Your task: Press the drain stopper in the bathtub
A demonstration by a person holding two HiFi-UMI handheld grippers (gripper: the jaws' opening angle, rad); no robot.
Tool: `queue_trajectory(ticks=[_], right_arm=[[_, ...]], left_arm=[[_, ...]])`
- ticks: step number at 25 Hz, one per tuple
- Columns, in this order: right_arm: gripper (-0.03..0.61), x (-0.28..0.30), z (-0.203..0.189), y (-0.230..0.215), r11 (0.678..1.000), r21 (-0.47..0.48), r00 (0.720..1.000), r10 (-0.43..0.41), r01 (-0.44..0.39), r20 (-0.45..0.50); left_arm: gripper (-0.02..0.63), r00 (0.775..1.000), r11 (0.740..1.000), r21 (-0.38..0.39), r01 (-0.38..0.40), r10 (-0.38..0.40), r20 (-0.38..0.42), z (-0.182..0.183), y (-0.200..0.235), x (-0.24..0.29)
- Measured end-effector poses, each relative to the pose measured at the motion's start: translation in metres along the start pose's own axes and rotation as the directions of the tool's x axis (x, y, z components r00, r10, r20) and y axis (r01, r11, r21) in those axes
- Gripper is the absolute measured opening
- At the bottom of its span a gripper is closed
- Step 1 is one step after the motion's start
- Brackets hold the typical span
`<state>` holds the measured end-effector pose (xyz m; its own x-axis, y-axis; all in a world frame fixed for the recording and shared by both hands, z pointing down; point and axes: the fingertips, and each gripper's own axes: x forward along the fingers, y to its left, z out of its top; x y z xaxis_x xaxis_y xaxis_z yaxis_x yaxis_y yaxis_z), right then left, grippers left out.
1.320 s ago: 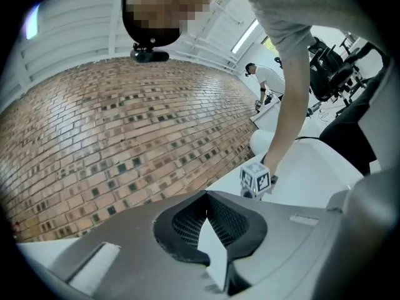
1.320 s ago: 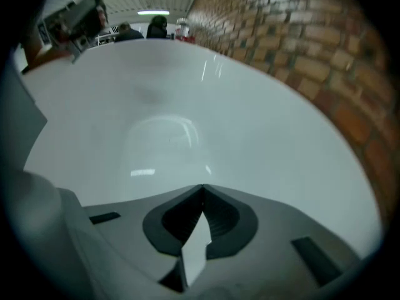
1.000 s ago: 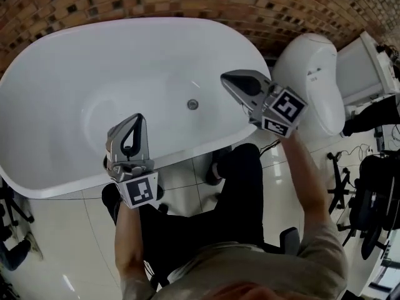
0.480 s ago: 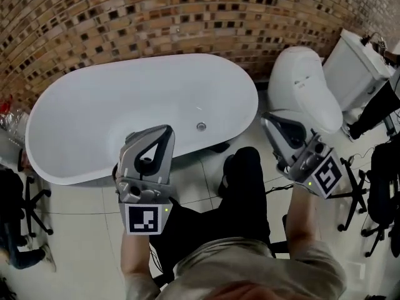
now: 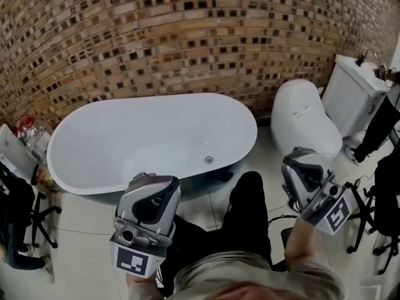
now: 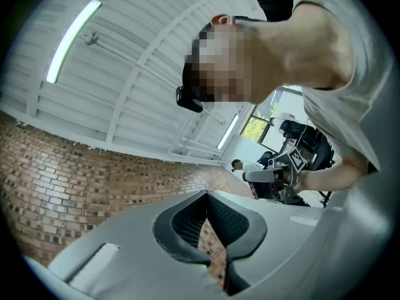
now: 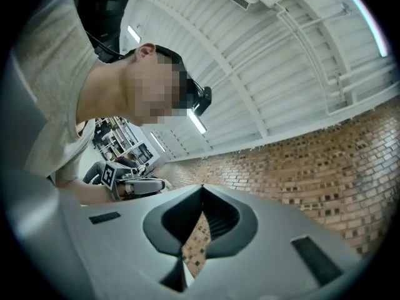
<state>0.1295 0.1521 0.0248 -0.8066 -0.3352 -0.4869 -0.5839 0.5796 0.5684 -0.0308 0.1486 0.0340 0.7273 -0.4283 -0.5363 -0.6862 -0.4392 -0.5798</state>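
The white oval bathtub (image 5: 100,167) stands against the brick wall, and its round metal drain stopper (image 5: 209,159) sits on the tub floor at the right end. Both grippers are held close to my body, outside the tub and away from the stopper. My left gripper (image 5: 152,181) is below the tub's near rim with its jaws shut on nothing. My right gripper (image 5: 299,155) is in front of the toilet, also shut and holding nothing. The left gripper (image 6: 206,194) and the right gripper (image 7: 201,186) both point up at the ceiling and brick wall.
A white toilet (image 5: 305,120) and its cistern (image 5: 353,92) stand right of the tub. Black office chairs stand at the left (image 5: 25,217) and right (image 5: 381,192). Bottles (image 5: 28,130) sit by the tub's left end. The person's black-trousered legs (image 5: 247,211) are on the tiled floor.
Both grippers have drawn back from the tub toward the person's body and tilted upward. The head view has pulled back, showing more wall and floor.
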Motion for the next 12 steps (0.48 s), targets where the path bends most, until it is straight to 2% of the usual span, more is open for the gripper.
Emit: queue_trajectory(ticks=[3, 6, 12], right_arm=[[0.0, -0.005, 0.033, 0.013, 0.999, -0.039, 0.997, 0.027, -0.024, 0.072], [0.0, -0.008, 0.049, 0.017, 0.998, -0.045, 0.992, 0.046, -0.042, 0.113], [0.0, -0.016, 0.045, 0.019, 0.994, -0.085, 0.993, 0.07, -0.062, 0.094]], left_arm=[[0.009, 0.999, 1.0, 0.009, 0.009, -0.01, 0.041, 0.026, -0.001, -0.009], [0.009, 0.999, 0.999, 0.035, 0.012, -0.014, 0.051, 0.037, 0.0, -0.014], [0.009, 0.999, 0.996, 0.089, 0.023, -0.027, 0.045, 0.039, -0.01, -0.011]])
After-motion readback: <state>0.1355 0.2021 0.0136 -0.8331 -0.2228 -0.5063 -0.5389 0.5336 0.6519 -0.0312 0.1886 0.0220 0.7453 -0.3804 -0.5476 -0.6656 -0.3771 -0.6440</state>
